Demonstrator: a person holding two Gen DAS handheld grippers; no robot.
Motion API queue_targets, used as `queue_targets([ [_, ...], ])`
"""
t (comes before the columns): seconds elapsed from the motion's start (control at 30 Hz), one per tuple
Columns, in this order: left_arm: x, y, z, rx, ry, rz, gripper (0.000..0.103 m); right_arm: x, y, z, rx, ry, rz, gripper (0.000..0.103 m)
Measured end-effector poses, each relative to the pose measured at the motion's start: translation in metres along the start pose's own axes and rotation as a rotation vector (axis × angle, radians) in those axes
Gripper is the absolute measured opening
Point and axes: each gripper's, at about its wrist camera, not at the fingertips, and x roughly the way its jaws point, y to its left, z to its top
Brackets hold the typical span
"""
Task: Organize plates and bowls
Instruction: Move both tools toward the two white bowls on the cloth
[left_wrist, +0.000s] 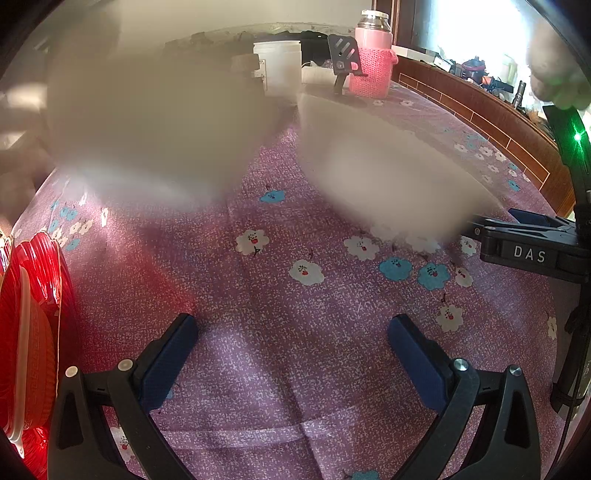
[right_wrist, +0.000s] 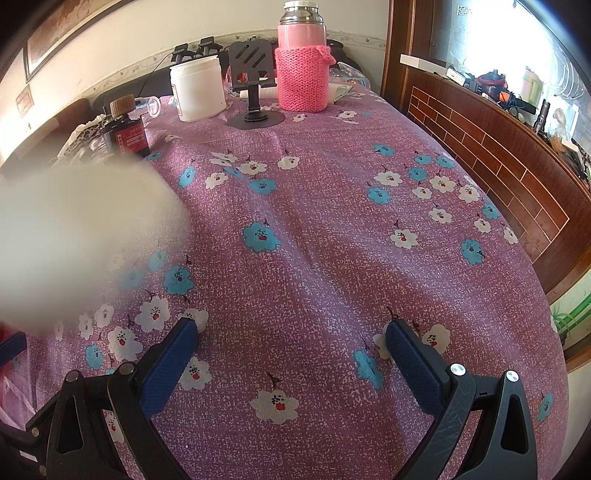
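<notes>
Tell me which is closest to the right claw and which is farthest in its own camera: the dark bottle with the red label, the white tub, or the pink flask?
From the right claw, in the right wrist view:
1. Dark bottle with the red label, far left edge of the table.
2. White tub, farther back, left of centre.
3. Pink flask, at the back, about centre.
</notes>
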Motion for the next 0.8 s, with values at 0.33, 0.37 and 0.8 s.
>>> queue_targets([
  [0.33, -0.0015, -0.0001, 0.0009, 0.000, 0.000, 0.000, 0.103, 0.0000, 0.0009, -0.0001, 0.000, 0.000, -0.001, 0.102],
  [0.37, -0.0014, -0.0001, 0.0009, 0.000, 0.000, 0.000, 0.103, 0.0000, 0.0009, -0.0001, 0.000, 0.000, -0.001, 0.102],
  [0.8, -0.0009, -0.0002, 0.0013, -0.009, -0.001, 0.007, 0.103, 0.0005, 0.0014, -0.0005, 0.001, 0.000, -0.004, 0.102],
])
